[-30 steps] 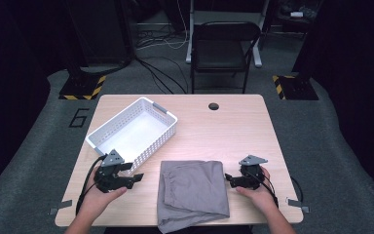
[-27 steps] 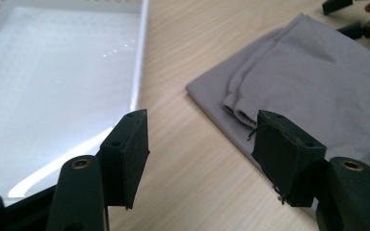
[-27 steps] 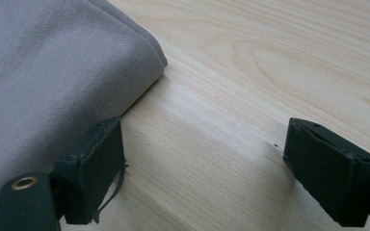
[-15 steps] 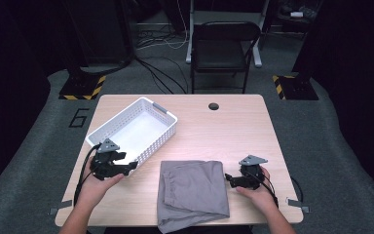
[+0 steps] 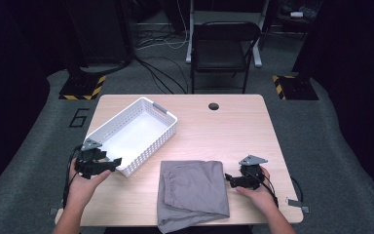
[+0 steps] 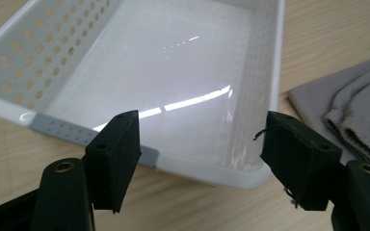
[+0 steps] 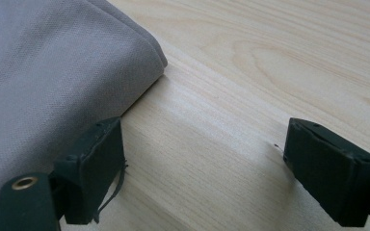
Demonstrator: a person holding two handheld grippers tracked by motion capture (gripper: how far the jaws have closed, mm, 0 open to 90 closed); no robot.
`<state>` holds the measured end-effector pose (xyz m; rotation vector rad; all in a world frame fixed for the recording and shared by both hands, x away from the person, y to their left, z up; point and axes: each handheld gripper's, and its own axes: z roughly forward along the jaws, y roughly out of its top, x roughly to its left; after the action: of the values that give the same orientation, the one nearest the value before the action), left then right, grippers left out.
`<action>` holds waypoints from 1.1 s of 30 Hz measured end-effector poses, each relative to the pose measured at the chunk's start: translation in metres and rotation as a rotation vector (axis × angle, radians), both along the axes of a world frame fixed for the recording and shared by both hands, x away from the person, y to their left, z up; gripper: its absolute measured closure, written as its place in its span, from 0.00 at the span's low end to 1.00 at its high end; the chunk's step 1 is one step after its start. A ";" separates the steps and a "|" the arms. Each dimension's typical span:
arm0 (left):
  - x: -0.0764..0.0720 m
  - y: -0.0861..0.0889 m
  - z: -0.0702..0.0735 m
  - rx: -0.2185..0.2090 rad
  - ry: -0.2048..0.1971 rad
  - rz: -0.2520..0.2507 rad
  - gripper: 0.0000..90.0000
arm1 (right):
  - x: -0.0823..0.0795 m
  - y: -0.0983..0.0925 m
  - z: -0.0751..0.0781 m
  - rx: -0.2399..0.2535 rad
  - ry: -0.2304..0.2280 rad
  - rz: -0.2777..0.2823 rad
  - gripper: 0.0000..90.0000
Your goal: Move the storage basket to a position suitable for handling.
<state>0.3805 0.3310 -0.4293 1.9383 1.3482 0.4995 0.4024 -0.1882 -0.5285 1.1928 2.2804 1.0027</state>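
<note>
Item by item, grippers first. Left gripper (image 5: 111,162): jaws wide and just opened further, nothing between them, tips at the near short end of the basket (image 5: 132,132); in the left gripper view (image 6: 200,144) they frame that end's rim and its grey handle (image 6: 67,132).

Right gripper (image 5: 229,178): jaws wide and empty, low over the table (image 5: 233,131), well apart from the basket, with one jaw at the right edge of the cloth (image 5: 192,192); in the right gripper view (image 7: 207,168) bare wood lies between the jaws and the cloth's folded corner (image 7: 53,72) sits beside the left one.

Basket: white plastic, perforated walls, a grey handle at each short end, set at an angle on the left part of the table. Contents: none visible; its glossy floor reflects light.

Cloth: grey, folded, flat on the table just right of the basket's near corner and apart from it; its front edge reaches the table's near edge.

Beyond the basket, off the table: a black chair (image 5: 221,48) on the floor.
</note>
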 end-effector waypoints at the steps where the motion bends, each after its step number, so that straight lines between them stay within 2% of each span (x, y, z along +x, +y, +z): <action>1: 0.000 0.002 -0.001 0.003 0.015 0.006 0.31 | 0.000 0.000 0.000 0.003 0.002 -0.001 0.15; 6: 0.003 0.009 -0.008 -0.010 0.003 0.070 0.24 | 0.000 0.000 0.000 0.000 0.000 0.000 0.15; 10: 0.004 0.012 -0.013 -0.016 0.014 0.089 0.22 | 0.000 0.000 0.000 0.003 0.001 0.000 0.15; 14: 0.006 0.014 -0.017 -0.023 0.026 0.104 0.20 | 0.000 0.000 0.000 0.003 0.001 0.000 0.15; 16: 0.007 0.015 -0.018 -0.009 0.037 0.093 0.19 | 0.000 0.000 0.000 0.003 0.002 0.000 0.15; 22: 0.009 0.012 -0.021 -0.021 0.056 0.106 0.19 | 0.000 0.000 0.000 0.003 0.001 0.000 0.15; 23: 0.010 0.010 -0.022 -0.016 0.052 0.116 0.19 | 0.000 0.000 0.000 0.003 0.002 0.000 0.15; 25: 0.010 0.010 -0.022 0.002 0.059 0.102 0.19 | 0.000 0.000 0.000 0.003 0.002 0.000 0.15; 26: 0.011 0.008 -0.022 -0.002 0.054 0.121 0.19 | 0.000 0.000 0.000 -0.001 0.002 0.000 0.15; 29: 0.011 0.008 -0.023 0.000 0.052 0.133 0.19 | 0.000 0.000 0.000 0.003 0.001 0.000 0.15; 33: 0.010 0.007 -0.023 -0.008 0.068 0.150 0.19 | 0.000 0.000 0.000 0.003 0.001 0.000 0.15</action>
<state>0.3903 0.3380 -0.4525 1.8707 1.5447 0.5034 0.4023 -0.1881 -0.5285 1.1952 2.2805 1.0059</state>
